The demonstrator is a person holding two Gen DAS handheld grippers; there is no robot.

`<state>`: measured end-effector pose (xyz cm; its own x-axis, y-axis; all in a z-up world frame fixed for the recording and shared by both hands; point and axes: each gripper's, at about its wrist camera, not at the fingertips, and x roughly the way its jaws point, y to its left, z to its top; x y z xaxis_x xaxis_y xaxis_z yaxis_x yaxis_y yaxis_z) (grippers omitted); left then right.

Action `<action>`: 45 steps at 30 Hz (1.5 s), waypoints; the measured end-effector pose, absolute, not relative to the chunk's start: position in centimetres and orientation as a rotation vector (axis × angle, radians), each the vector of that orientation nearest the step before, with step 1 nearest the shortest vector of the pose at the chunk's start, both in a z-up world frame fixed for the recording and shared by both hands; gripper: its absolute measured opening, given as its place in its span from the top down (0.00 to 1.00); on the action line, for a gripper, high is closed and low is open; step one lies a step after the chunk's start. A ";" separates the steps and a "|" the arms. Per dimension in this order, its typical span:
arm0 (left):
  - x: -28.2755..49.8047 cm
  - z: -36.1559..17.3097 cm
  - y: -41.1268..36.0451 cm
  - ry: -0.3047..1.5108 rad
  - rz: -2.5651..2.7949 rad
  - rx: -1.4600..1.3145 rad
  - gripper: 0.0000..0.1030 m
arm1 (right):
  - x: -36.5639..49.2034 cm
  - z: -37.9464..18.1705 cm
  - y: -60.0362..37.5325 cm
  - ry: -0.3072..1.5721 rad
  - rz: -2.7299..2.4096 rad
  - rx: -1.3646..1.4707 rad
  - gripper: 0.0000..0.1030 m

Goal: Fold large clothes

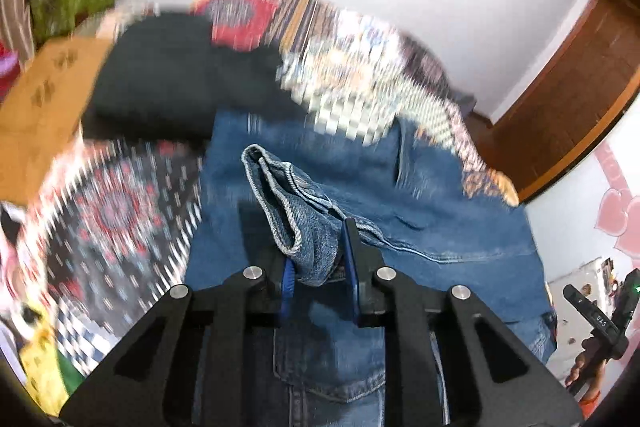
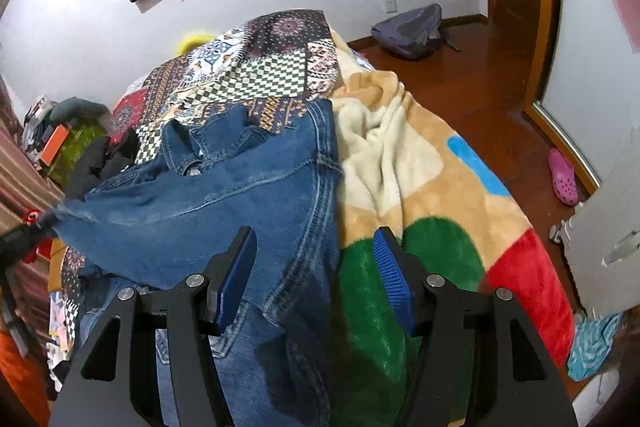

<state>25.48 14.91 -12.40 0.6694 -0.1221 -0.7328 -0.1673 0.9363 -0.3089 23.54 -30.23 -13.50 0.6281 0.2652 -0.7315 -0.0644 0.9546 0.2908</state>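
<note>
Denim jacket (image 1: 420, 195) lies spread on the bed (image 1: 120, 211). From the left wrist, the left gripper (image 1: 320, 259) pinches a bunched cuff (image 1: 288, 203) of it. From the right wrist, the right gripper (image 2: 316, 267) hangs open over the jacket's edge beside a fuzzy blanket (image 2: 420, 187).

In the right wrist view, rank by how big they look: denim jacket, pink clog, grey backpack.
1. denim jacket, by far the largest, though nearest the camera.
2. grey backpack.
3. pink clog, smallest.
</note>
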 end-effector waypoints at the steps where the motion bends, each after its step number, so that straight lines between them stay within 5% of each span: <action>1: 25.4 -11.5 15.1 0.815 0.031 -0.354 0.80 | 23.5 -13.6 -30.0 0.875 0.195 0.246 0.45; 6: 24.9 -11.3 14.9 0.776 0.061 -0.297 0.80 | 23.7 -15.6 -28.7 0.943 0.221 0.250 0.45; 17: 24.7 -22.4 16.4 1.075 0.124 -0.302 0.73 | 23.4 -16.7 -28.3 1.004 0.216 0.239 0.38; 28: 21.7 -18.0 12.9 0.994 0.146 -0.005 0.57 | 21.6 -13.6 -26.8 0.940 0.205 0.135 0.38; 40: 15.0 -13.2 14.5 0.867 0.156 0.018 0.25 | 17.2 -11.5 -26.7 0.891 0.212 0.085 0.38; 45: 12.9 -15.1 16.5 0.934 0.153 -0.074 0.22 | 15.5 -12.4 -27.5 0.909 0.197 0.105 0.37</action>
